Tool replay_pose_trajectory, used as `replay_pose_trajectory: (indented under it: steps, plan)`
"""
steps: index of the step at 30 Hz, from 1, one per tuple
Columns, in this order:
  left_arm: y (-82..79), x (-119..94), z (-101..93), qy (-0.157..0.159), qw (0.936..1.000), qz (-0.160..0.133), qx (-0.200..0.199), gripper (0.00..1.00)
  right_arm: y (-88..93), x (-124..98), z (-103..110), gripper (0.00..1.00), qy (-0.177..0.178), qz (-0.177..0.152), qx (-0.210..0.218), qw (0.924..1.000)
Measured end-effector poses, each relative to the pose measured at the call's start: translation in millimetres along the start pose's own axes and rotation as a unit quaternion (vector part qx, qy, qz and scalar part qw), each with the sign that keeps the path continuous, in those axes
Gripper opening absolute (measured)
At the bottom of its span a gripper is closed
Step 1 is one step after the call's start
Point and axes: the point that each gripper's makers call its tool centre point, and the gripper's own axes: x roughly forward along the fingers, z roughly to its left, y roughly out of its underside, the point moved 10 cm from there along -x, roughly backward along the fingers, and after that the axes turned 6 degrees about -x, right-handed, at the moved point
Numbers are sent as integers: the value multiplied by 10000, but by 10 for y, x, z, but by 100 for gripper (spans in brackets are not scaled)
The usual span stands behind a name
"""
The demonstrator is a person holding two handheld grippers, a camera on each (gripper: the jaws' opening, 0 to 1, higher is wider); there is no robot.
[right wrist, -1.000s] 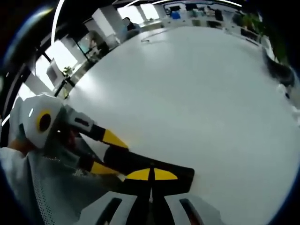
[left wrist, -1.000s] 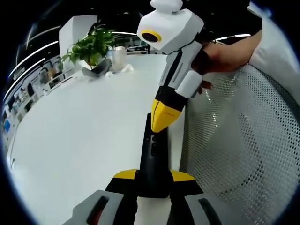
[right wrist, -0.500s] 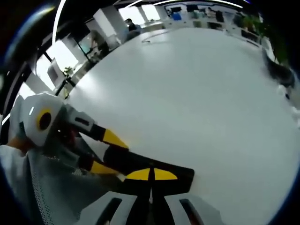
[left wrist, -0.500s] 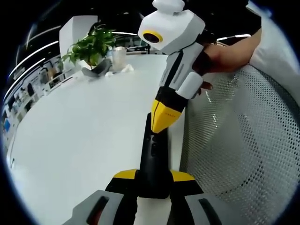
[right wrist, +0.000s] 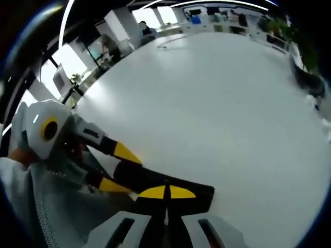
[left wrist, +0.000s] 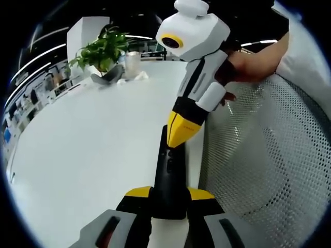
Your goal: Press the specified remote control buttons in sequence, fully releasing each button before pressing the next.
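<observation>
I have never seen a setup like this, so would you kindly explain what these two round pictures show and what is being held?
No robot here: a person holds a two-jaw tool in each hand, and a fisheye camera rides on each. In the left gripper view, the left tool clamps a black remote control above a white table. The right tool reaches in, its shut yellow tip on the remote's buttons. The right gripper view shows the same remote from that tool's side. A potted plant stands far off; a white mesh surface lies alongside.
</observation>
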Motion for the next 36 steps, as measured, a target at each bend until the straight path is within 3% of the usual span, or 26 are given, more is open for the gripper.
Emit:
replay_pose_trajectory:
  steps: [36]
  plan:
    - [-20,9,4,-26,9999,53,95,24,-27,-24,-6,0,85,188,106,9997]
